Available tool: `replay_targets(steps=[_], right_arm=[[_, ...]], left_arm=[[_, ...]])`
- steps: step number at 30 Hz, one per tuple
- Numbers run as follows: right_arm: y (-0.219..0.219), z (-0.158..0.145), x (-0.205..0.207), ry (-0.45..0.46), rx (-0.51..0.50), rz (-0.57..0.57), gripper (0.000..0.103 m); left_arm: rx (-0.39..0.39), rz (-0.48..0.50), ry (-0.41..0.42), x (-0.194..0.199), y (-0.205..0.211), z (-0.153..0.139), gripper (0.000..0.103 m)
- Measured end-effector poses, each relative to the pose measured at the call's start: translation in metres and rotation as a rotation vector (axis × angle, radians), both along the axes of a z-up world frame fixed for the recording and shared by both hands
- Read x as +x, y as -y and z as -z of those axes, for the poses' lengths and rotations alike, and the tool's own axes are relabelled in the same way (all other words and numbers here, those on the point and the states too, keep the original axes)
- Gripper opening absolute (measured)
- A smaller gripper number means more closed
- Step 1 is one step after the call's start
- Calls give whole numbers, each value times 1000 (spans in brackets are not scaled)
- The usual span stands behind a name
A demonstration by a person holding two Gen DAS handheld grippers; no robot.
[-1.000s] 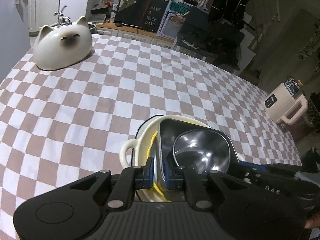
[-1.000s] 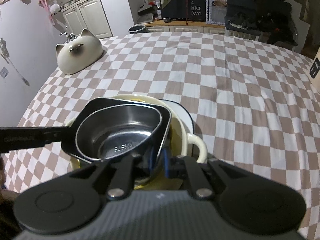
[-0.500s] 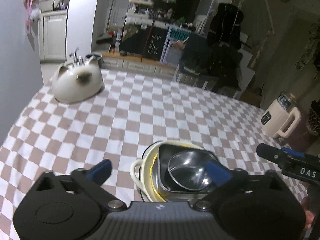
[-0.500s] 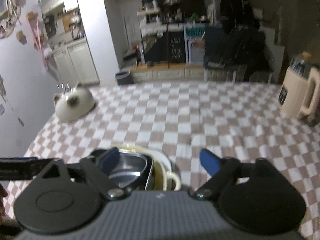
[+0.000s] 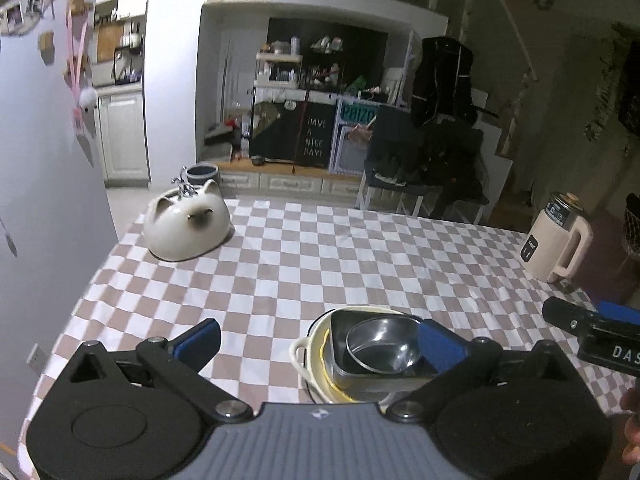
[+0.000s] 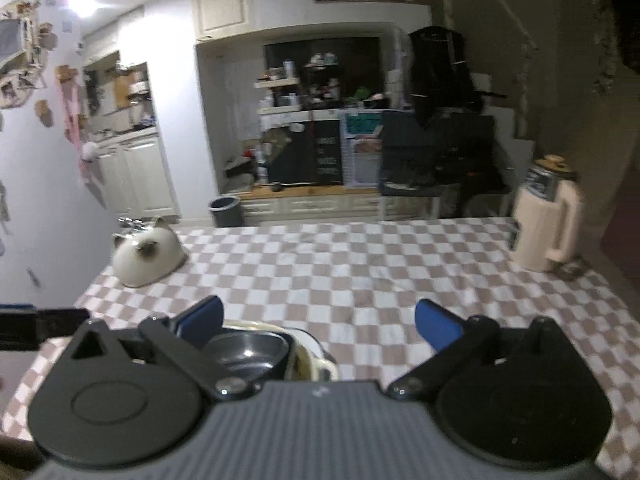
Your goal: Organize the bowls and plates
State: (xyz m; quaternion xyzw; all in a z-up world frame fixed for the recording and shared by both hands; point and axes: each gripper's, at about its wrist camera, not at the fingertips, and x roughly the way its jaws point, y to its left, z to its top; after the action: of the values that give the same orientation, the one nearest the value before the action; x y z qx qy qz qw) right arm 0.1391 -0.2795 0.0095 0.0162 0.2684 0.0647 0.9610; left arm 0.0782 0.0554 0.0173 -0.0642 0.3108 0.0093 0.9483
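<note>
Blur softens the right wrist view, where the right gripper (image 6: 318, 318), jaws still opening and holding nothing, hides most of the steel bowl (image 6: 246, 350). Below the released left gripper (image 5: 318, 340), steel bowl (image 5: 382, 346) nests in a dark square dish (image 5: 340, 354) inside a cream handled pot (image 5: 314, 354).

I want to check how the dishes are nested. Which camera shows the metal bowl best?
The left wrist view: the metal bowl shows sharply from above, nested in a dark square dish inside the cream handled pot. In the right wrist view the bowl is blurred and half hidden behind the gripper body.
</note>
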Motion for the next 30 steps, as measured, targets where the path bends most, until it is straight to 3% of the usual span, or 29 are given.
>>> replay_targets(steps=[10,16,22,30], right_arm=[[16,12,-49,16,65,-70,103],[19,25,-66,6,75,-52,103],[16,38,-77,-12,49,-36,103],[6,60,-89,-10,-53,-13,103]], left_arm=[[40,15,34,-53,1,11,103],[67,22,39,-72,2,24,103],[137,31,16,-84,8,41,103],[157,45,2,-90,6,56,103]])
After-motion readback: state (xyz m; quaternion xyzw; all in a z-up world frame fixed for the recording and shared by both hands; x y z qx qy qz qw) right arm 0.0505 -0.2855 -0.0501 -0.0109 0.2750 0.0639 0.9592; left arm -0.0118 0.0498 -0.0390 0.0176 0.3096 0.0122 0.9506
